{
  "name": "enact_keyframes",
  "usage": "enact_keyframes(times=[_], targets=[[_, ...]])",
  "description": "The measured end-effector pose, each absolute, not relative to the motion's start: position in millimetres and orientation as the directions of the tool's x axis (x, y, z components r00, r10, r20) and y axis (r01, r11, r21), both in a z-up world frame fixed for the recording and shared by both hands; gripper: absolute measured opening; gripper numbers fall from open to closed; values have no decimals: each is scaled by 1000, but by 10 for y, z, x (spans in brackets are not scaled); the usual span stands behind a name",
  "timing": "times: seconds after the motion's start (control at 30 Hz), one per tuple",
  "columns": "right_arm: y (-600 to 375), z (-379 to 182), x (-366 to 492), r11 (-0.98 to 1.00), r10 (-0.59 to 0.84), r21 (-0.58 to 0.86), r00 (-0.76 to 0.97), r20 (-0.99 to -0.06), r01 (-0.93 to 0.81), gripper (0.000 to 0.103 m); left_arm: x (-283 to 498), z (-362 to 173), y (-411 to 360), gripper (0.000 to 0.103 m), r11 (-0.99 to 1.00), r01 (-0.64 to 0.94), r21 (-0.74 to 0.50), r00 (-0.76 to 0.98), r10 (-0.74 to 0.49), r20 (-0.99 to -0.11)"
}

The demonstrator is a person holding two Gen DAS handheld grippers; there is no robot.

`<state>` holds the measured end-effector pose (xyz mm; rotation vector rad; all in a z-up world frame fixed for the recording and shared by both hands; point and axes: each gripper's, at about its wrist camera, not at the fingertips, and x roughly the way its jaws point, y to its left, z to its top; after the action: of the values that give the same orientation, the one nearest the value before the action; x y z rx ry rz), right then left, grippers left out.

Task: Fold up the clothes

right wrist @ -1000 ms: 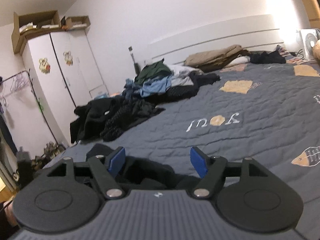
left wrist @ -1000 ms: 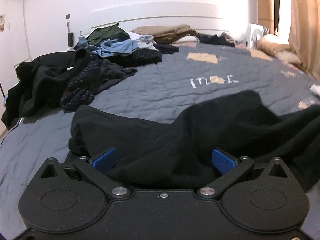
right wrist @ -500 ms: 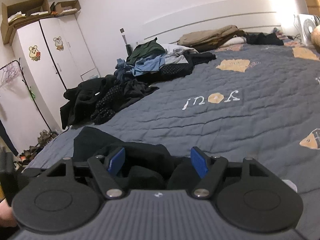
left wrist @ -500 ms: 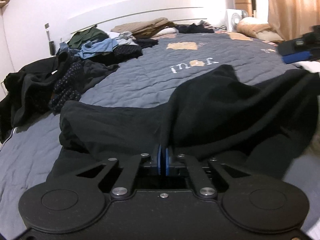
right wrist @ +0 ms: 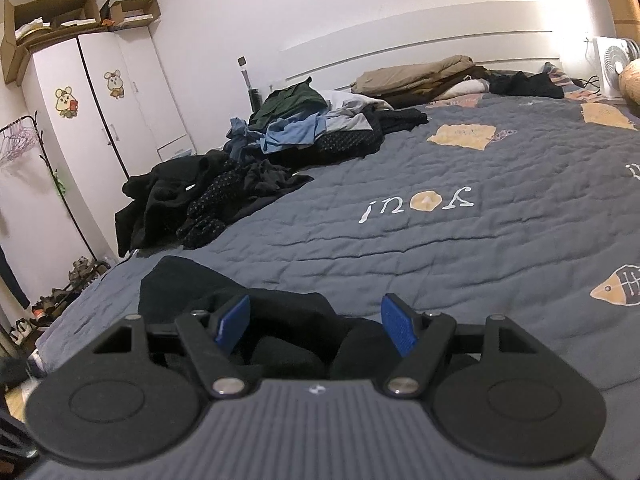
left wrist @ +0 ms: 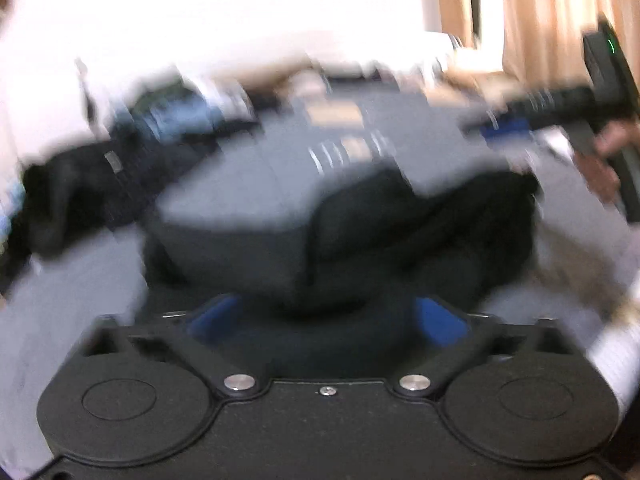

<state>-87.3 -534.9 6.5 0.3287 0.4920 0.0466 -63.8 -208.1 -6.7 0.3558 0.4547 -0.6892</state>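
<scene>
In the left wrist view, everything is smeared by motion blur. The left gripper (left wrist: pixel 326 318) is seen low in the frame with its blue pads (left wrist: pixel 438 326) spread far apart, and its jaws are opening. The black garment (left wrist: pixel 420 224) is bunched on the grey quilt (left wrist: pixel 236 196) just ahead of the fingers, and dark cloth lies in the gap between the pads, yet neither pad is seen pressed on it. At the right edge, the right gripper (left wrist: pixel 506 130) is made out as a dark blurred shape, held by a hand (left wrist: pixel 606 152). A pile of clothes (left wrist: pixel 168 124) is made out at the far left of the bed, too blurred for detail.

In the right wrist view, the picture is sharp. The right gripper (right wrist: pixel 316 324) is held low over the near edge of the bed, its blue pads (right wrist: pixel 394 328) set apart. A rumpled part of the black garment (right wrist: pixel 188 288) lies under and between the fingers; whether the pads touch it cannot be told. Further off, a heap of mixed clothes (right wrist: pixel 304 128) is spread along the left side of the grey quilt (right wrist: pixel 480 248), with folded tan items (right wrist: pixel 416 76) by the headboard. A white wardrobe (right wrist: pixel 108 108) stands at the left.
</scene>
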Motion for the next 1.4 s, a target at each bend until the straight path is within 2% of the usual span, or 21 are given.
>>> enact_keyframes(times=[0.03, 0.13, 0.27, 0.3, 0.33, 0.4, 0.57, 0.67, 0.7, 0.73, 0.77, 0.83, 0.93, 1.2, 1.3, 1.4], targets=[[-5363, 73, -885, 946, 120, 322, 883, -455, 37, 72, -610, -33, -2109, 95, 725, 663, 187, 706, -521, -480], [-5418, 87, -905, 944, 109, 325, 886, -451, 50, 72, -350, -9, -2306, 92, 720, 660, 217, 709, -500, -498], [-5487, 98, -918, 940, 102, 336, 890, -444, 60, 72, 28, -89, -2553, 92, 680, 692, 242, 668, -476, -572], [-5495, 100, -920, 940, 102, 336, 892, -441, 59, 72, 125, -137, -2607, 90, 667, 698, 260, 658, -455, -600], [-5504, 102, -923, 940, 102, 335, 893, -439, 57, 72, 216, -191, -2654, 83, 658, 701, 273, 648, -429, -629], [-5535, 75, -910, 940, 102, 336, 889, -446, 61, 72, 364, -295, -2702, 75, 651, 707, 277, 629, -398, -668], [-5613, 2, -870, 940, 91, 331, 879, -468, 79, 73, 626, -554, -2757, 75, 642, 728, 239, 555, -348, -756], [-5653, -23, -850, 937, 91, 339, 877, -471, 85, 73, 646, -652, -2788, 74, 632, 738, 236, 542, -348, -765], [-5662, -30, -840, 936, 93, 342, 877, -472, 85, 73, 646, -676, -2805, 61, 624, 742, 244, 545, -351, -762], [-5664, -38, -833, 936, 94, 342, 876, -473, 84, 73, 649, -682, -2814, 32, 620, 748, 237, 538, -358, -763], [-5662, -44, -825, 937, 96, 340, 875, -475, 82, 73, 646, -673, -2818, 21, 621, 753, 220, 525, -365, -769], [-5653, -52, -811, 939, 100, 336, 873, -478, 77, 73, 586, -612, -2816, 12, 618, 755, 221, 531, -376, -759], [-5634, -50, -802, 941, 108, 332, 871, -479, 66, 73, 474, -426, -2685, 7, 611, 766, 201, 528, -419, -739], [-5646, 5, -848, 936, 108, 345, 879, -464, 67, 73, -277, 136, -2354, 7, 512, 851, 114, 431, -557, -710], [-5641, 24, -856, 938, 117, 342, 879, -462, 56, 73, -692, 121, -2298, 7, 441, 894, 75, 348, -580, -737], [-5612, 22, -864, 941, 126, 336, 875, -468, 44, 73, -968, -100, -2300, 7, 408, 912, 46, 286, -552, -783]])
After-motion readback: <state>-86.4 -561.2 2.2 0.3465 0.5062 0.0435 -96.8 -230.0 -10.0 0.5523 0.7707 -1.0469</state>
